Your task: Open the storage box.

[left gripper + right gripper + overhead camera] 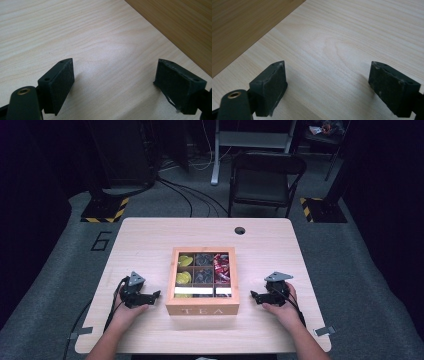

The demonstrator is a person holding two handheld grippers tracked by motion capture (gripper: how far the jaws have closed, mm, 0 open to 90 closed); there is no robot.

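No work on the tea box is seen to have begun: it stands untouched at the middle of the bench, its front wall marked "TEA" turned toward the person, and it is flanked by the two tools, each resting on the bench just beside it. The left tool lies near the box's left wall and the right tool near its right wall, both pointed inward at it; neither touches it. In the two gripper views the jaws of each tool are seen standing wide apart with nothing but bare wood grain between them. Everything is therefore judged still to be done: an approach, a grip and whatever handling of the box or its contents follows. The box is made of light wood, square, with a framed top through which a grid of compartments is seen; yellow packets fill the left ones, dark packets the middle, red ones the right. Whether a clear lid covers the top cannot be told.
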